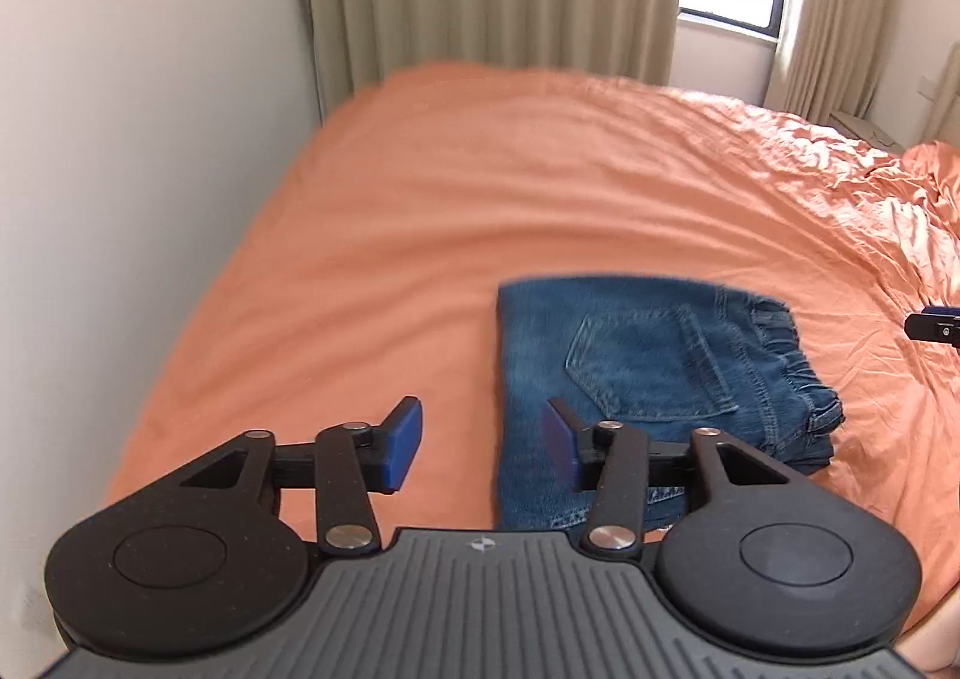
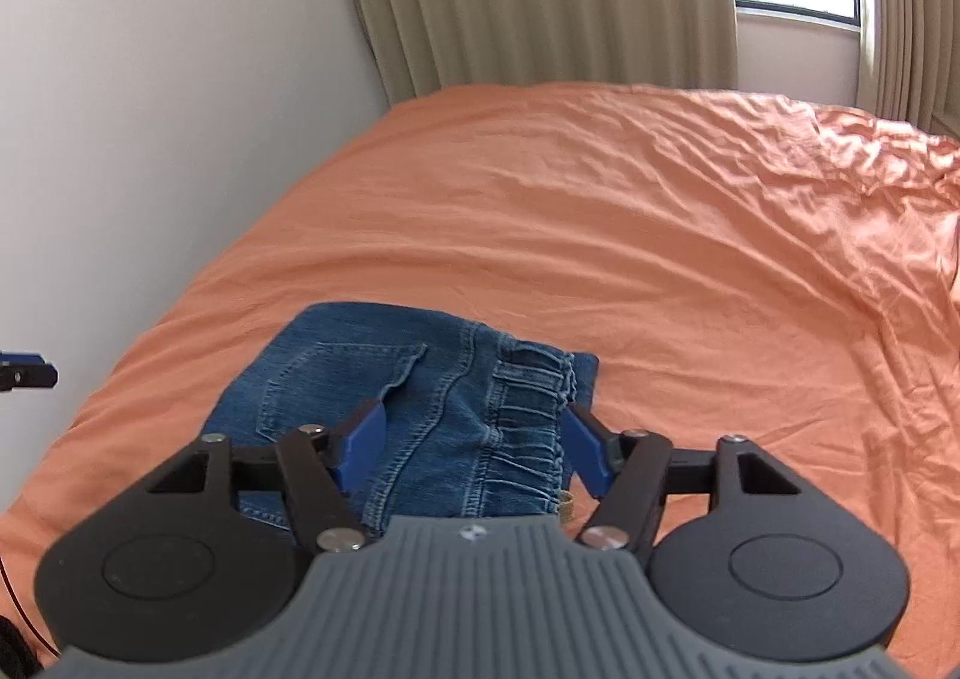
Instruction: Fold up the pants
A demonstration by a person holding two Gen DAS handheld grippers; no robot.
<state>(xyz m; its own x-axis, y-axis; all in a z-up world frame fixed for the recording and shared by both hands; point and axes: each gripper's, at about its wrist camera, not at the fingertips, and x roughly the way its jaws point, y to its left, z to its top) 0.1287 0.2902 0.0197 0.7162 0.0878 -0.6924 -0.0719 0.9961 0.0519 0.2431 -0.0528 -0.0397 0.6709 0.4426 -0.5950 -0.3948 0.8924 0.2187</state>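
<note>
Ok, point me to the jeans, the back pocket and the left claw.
jeans [image 2: 456, 409], right wrist view, on the centre seam of the folded denim.
back pocket [image 1: 648, 361], left wrist view, on the middle of the pocket.
left claw [image 1: 483, 448], left wrist view, midway between the open blue fingertips.

Pants [image 1: 630, 373] near edge hidden behind left gripper [image 1: 483, 448].

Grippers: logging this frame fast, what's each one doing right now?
Left gripper: open, holding nothing, beside the jeans.
Right gripper: open, holding nothing, over the jeans.
</note>
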